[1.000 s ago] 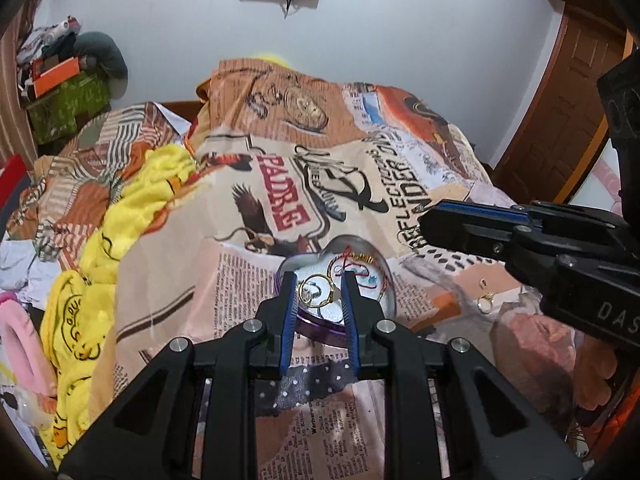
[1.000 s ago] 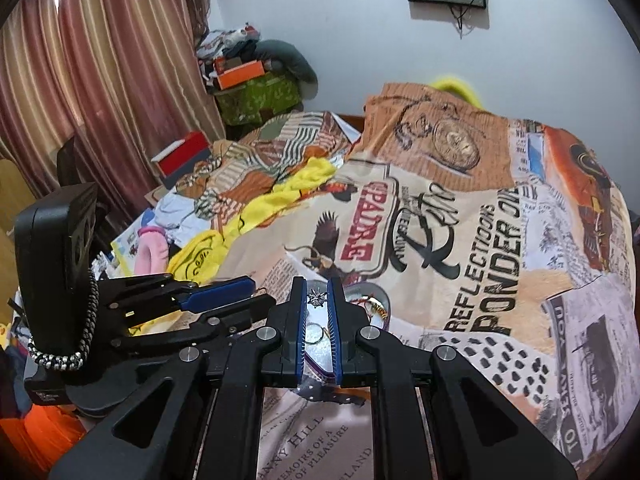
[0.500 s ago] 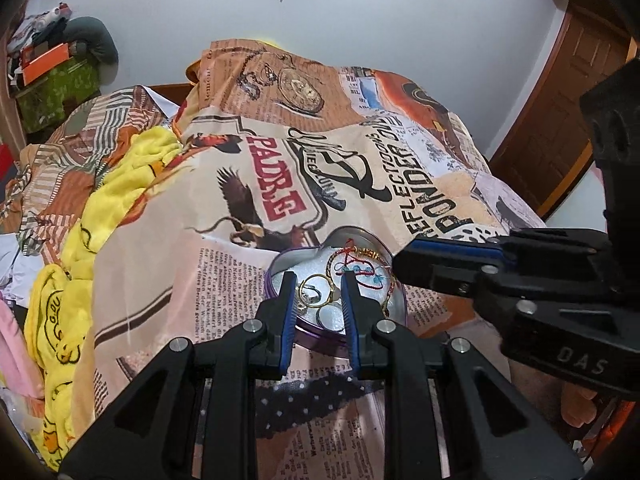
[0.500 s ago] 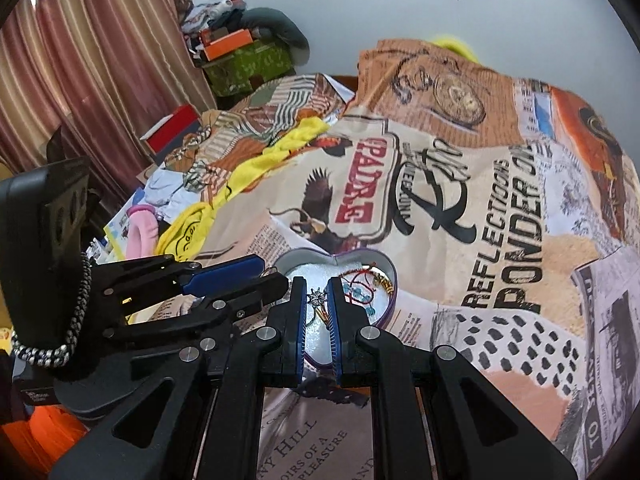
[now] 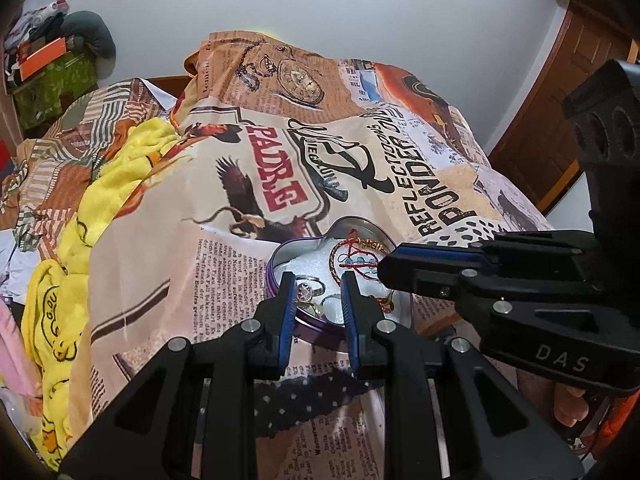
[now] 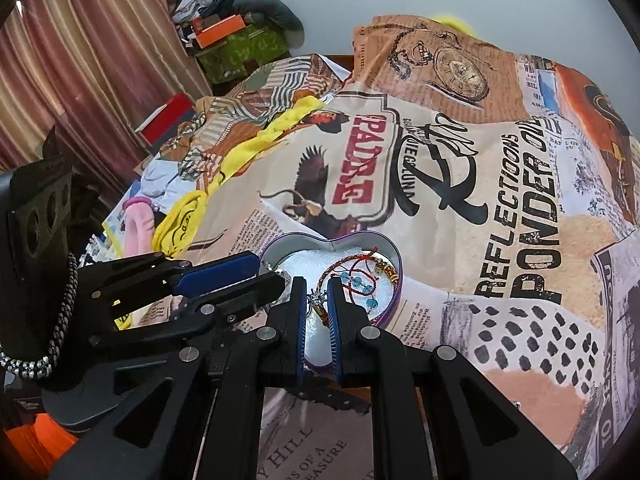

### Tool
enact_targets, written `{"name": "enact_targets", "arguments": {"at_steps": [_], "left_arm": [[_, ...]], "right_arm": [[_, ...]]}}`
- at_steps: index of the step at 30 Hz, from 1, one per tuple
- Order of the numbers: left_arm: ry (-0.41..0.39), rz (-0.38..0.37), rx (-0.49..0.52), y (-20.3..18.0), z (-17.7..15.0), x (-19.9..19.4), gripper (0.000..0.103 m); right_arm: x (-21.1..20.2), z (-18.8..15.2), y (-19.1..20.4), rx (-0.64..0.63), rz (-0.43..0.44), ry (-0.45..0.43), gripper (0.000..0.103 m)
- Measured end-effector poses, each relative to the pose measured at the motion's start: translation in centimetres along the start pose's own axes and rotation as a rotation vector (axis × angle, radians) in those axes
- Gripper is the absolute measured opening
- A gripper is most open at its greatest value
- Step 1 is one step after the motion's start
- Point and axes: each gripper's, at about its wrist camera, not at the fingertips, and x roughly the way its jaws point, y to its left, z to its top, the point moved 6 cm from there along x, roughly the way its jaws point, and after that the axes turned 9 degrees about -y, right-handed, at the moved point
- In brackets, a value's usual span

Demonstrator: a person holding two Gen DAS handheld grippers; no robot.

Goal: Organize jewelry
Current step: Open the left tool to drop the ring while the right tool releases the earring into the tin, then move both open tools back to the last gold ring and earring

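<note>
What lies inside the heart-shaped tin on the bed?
Inside the heart-shaped tin sit white padding, a red and gold bracelet, blue beads and rings. The gripper fingers cover the near part, so anything there is hidden.
</note>
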Motion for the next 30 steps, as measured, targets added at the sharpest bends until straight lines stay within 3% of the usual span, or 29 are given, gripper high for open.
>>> {"name": "enact_targets", "arguments": {"at_steps": [10,13,18,30], "left_arm": [[-0.029,0.016,-0.01,0.3,0.4,-2.1,0.025],[-0.045,0.028,-0.014,0.6,0.5,-3.0,0.031],[-0.061,0.041,-0.02,0.9,0.8,-4.0,0.036],[-0.086,0.031,0.006,-1.3,2.1,-5.5,0.041]], "right_arm": [[-0.2,0.0,0.2,-0.021,-0.021,0.007,0.014],[-0.6,0.1,0.0,-0.017,-0.029,-0.005,0.02],[-1.4,0.4,-0.3,-0.016,-0.06,-0.031,0.04],[-6.5,1.0,-2.1,-0.025,-0.147,-0.129,0.041]]}}
